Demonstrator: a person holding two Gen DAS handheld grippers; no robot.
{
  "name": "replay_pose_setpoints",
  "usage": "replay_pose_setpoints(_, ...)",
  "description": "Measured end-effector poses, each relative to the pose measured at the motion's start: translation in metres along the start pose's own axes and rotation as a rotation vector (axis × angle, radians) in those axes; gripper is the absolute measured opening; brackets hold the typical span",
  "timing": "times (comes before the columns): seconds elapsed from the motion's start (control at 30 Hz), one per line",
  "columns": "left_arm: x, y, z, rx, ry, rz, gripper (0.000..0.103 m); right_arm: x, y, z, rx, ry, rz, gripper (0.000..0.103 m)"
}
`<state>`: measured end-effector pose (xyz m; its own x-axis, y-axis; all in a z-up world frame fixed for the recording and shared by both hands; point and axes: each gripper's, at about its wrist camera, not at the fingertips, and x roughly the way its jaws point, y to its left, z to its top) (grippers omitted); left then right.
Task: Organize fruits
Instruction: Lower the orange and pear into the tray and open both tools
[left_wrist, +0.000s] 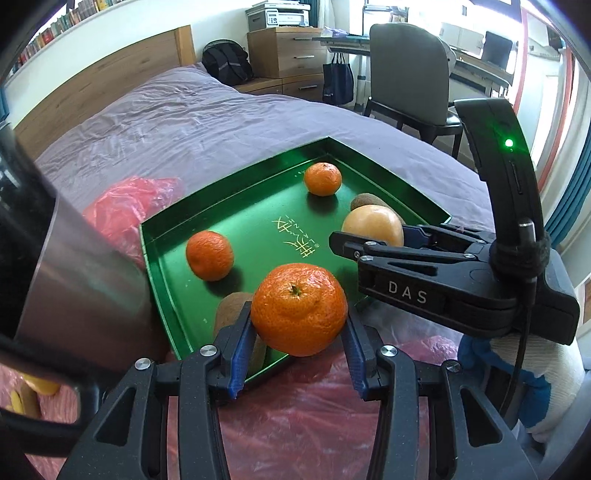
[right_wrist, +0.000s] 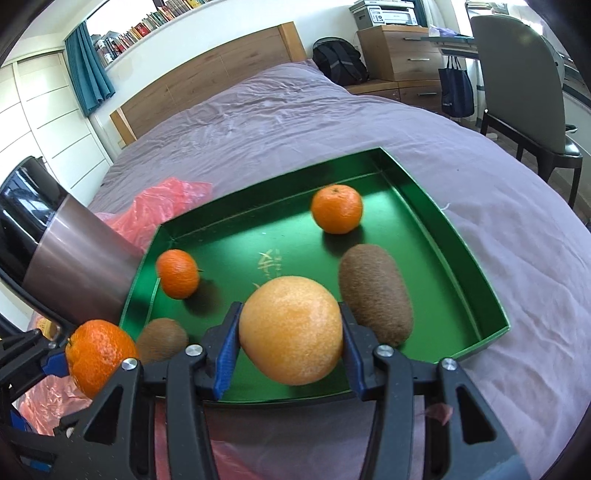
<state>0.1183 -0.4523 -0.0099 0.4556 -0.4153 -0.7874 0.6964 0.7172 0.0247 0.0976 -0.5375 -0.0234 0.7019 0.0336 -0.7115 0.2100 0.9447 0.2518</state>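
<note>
the green tray (right_wrist: 476, 266) is sitting on the bed (right_wrist: 295, 122) and is already holding four fruits: a small mandarin (right_wrist: 177, 273) near its left wall, another mandarin (right_wrist: 337, 208) toward the far corner, a long kiwi (right_wrist: 375, 293) on the right side and a second kiwi (right_wrist: 162, 339) at the near left corner. so part of the sorting is looking done.

the left claw (left_wrist: 298, 334) is gripping a large mandarin (left_wrist: 298, 308) between its blue pads, holding it in the air over the near edge of the tray. the right claw (right_wrist: 291, 349) is pinching a pale yellow-orange citrus fruit (right_wrist: 291, 330), also hanging just above the near part of the tray. neither fruit is resting on the tray floor yet.

what seems to be remaining is setting both of these down in free spots and letting go. pink plastic bags (left_wrist: 295, 413) are lying beside and below the tray, and something yellow (left_wrist: 40, 386) is peeking out at the lower left, so more fruit may be waiting there, though that is too hidden to tell.
</note>
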Motion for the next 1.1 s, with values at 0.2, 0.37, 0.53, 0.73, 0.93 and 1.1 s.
replay_pose_setpoints(0.2,0.022,-0.012,0.001,0.038,0.030,0.008,0.039,0.002,-0.011,-0.003,-0.040,-0.007,-0.042,0.063)
replay_pose_setpoints(0.37,0.031,-0.017,-0.001,0.051,0.038,0.007,0.040,0.006,-0.015,-0.004,-0.085,-0.006,-0.100,0.063)
replay_pose_setpoints(0.53,0.038,-0.014,0.002,0.040,0.045,0.015,0.040,0.009,-0.017,-0.006,-0.100,-0.006,-0.118,0.063)
replay_pose_setpoints(0.73,0.050,0.005,-0.003,-0.041,0.091,0.012,0.040,0.011,-0.015,-0.009,-0.121,-0.007,-0.131,0.064)
replay_pose_setpoints(0.93,0.058,0.010,-0.005,-0.039,0.107,0.035,0.040,0.012,-0.014,-0.009,-0.125,-0.009,-0.135,0.064)
replay_pose_setpoints(1.1,0.061,0.016,-0.006,-0.063,0.132,0.022,0.042,0.012,-0.015,-0.009,-0.126,-0.006,-0.134,0.064)
